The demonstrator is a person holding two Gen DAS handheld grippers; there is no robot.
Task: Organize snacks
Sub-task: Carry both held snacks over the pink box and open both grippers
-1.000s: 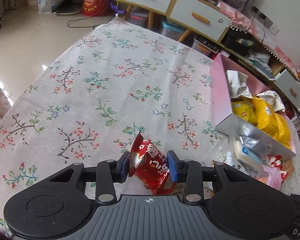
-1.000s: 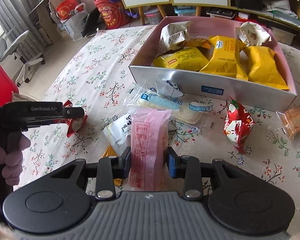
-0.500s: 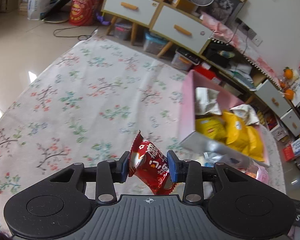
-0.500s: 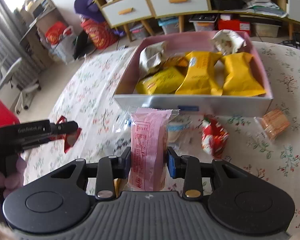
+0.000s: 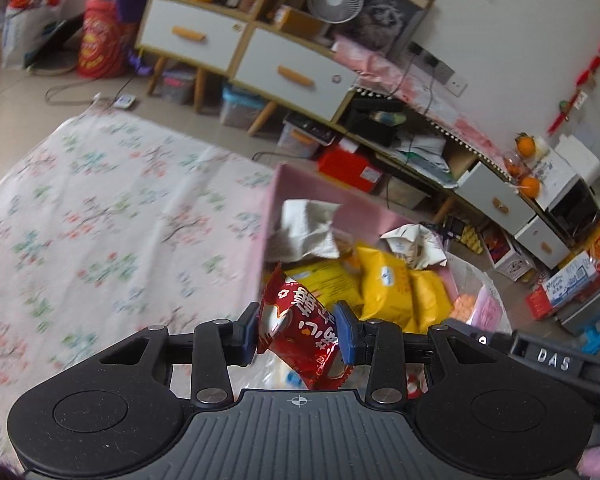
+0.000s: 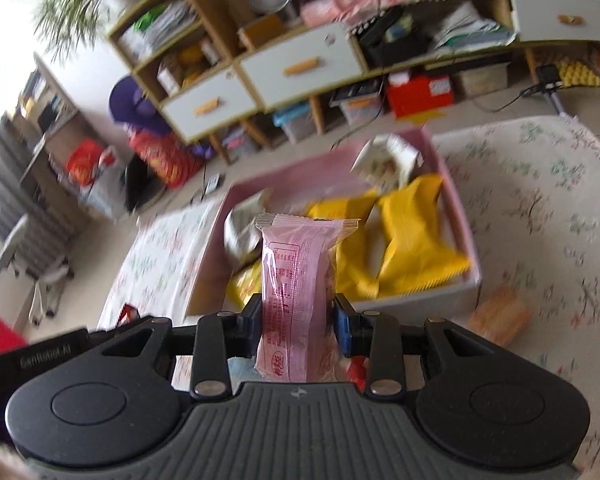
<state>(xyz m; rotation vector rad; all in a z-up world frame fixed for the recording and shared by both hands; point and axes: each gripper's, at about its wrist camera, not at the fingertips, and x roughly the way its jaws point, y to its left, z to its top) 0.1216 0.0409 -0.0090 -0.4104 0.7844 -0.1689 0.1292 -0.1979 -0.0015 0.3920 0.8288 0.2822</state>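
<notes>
My left gripper [image 5: 296, 332] is clamped on a red snack packet [image 5: 304, 336] printed with white characters, its blue pads pressing both sides of the wrapper, and the packet hangs tilted in the air at the near corner of the pink box [image 5: 272, 216]. My right gripper [image 6: 298, 322] is clamped on a pink snack packet [image 6: 296, 296] with a clear crimped top edge; it stands upright between the pads, in front of the same pink box [image 6: 460, 216]. Inside the box I see yellow snack bags [image 6: 416, 240] lying side by side, and a crumpled white wrapper [image 6: 388, 160] at the far end. In the left view those yellow bags [image 5: 384, 284] fill the near part of the box. An orange cracker pack [image 6: 500, 314] lies on the floral tablecloth [image 6: 556, 216] just outside the box's near wall. Both views are blurred over the cloth. The left tool's black body [image 6: 52, 356] shows at the lower left of my right camera. Beyond the table stand low cabinets with white drawers [image 5: 292, 68] and a small fan [image 5: 334, 0] on top.
</notes>
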